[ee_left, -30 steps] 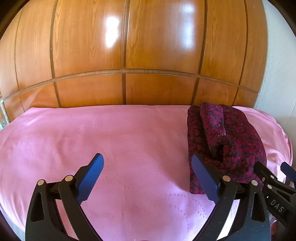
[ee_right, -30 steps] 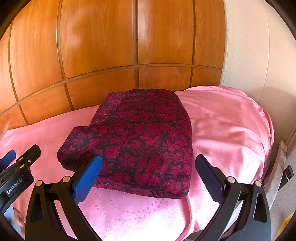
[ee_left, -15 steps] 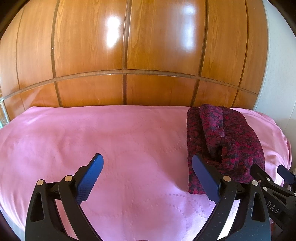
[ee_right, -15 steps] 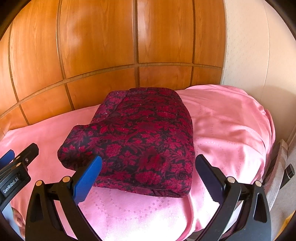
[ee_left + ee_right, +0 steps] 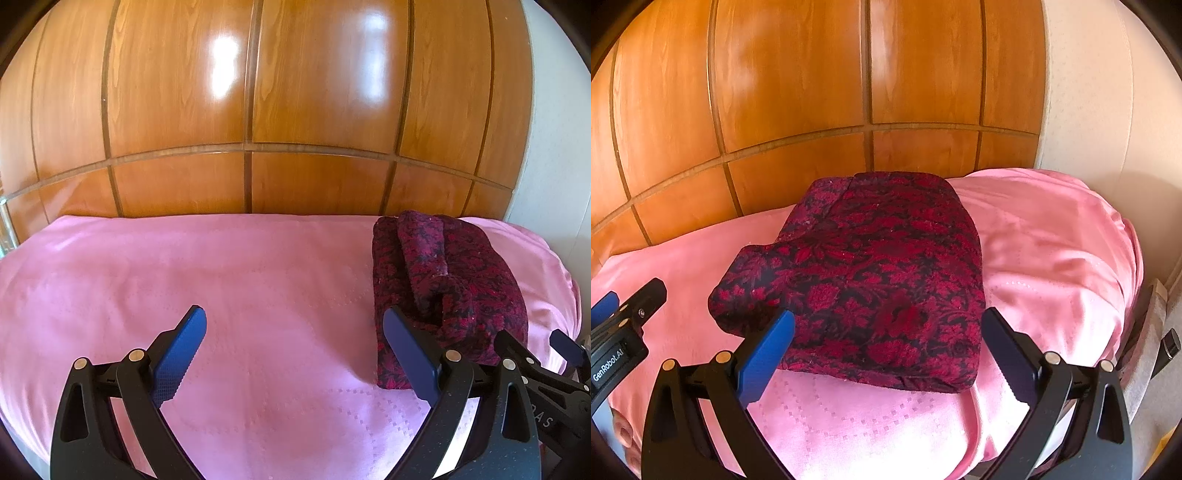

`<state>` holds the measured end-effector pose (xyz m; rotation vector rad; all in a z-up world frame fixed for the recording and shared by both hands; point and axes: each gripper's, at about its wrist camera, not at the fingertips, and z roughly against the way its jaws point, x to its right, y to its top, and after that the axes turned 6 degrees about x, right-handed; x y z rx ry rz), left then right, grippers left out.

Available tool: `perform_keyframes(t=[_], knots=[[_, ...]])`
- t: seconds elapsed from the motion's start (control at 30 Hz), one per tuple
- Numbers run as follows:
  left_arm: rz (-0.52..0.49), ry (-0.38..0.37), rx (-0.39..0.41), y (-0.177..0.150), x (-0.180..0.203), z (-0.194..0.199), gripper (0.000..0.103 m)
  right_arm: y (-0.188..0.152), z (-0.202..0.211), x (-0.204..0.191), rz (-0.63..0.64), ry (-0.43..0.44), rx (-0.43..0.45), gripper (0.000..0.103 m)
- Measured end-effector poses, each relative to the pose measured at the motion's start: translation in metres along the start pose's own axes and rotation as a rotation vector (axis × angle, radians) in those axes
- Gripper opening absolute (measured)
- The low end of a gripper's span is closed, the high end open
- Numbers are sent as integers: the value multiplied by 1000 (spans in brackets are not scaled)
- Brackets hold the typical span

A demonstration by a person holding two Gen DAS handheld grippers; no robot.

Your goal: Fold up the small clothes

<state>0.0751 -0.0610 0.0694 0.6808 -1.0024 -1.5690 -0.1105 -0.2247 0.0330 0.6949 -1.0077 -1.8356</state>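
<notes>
A folded dark red garment with a black floral pattern lies on the pink sheet near its right end. In the left wrist view the garment sits at the right, a rolled sleeve on top. My left gripper is open and empty above bare sheet, left of the garment. My right gripper is open and empty, its fingers just in front of the garment's near edge, apart from it. The right gripper also shows at the lower right of the left wrist view.
A glossy wooden panel wall stands right behind the pink surface. A cream wall is at the right. The sheet drops off at the right edge, with a grey chair part beyond.
Both grippers have drawn back and up a little from the garment, so it sits lower and smaller in view. Both stay open. The garment has not moved.
</notes>
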Motion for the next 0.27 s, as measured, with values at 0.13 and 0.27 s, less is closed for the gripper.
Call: perform_keyframes(t=[0.13, 0.27], knots=[[15, 21, -11, 0, -3, -2, 95, 4, -1, 0, 9, -10, 12, 100], [10, 25, -4, -1, -3, -2, 95, 9, -4, 4, -3, -20, 17, 100]])
